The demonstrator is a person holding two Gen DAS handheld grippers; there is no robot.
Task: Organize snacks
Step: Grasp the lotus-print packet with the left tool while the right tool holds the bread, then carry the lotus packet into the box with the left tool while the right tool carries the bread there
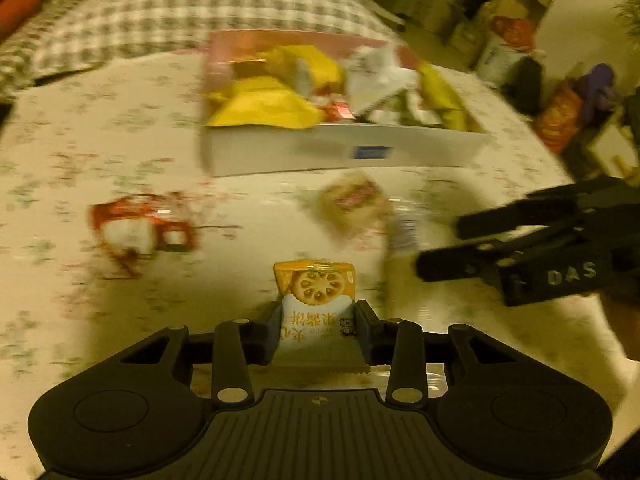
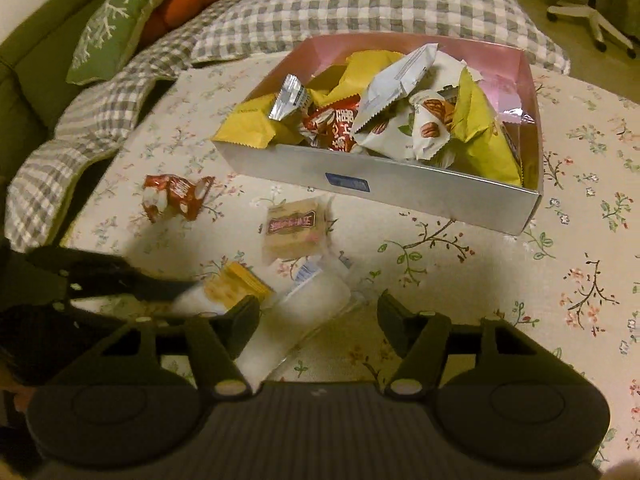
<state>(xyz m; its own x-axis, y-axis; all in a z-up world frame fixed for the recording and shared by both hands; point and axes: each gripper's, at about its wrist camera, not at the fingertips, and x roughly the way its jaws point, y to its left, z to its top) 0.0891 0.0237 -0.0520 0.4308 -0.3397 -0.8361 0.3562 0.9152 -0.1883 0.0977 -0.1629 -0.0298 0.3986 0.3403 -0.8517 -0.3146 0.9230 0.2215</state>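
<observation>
Yellow-and-white biscuit packet point(image 1: 316, 308), cracker-printed

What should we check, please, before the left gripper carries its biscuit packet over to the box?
1. Left gripper shut on biscuit packet: ok.
2. Packet clear of the cloth: cannot tell.
3. Right gripper open, holding nothing: ok.
4. Box open on top: ok.
5. Room in the box: not ok, wrappers heaped above its rim.
6. Red packet and beige packet lie between gripper and box: pass above them.
</observation>
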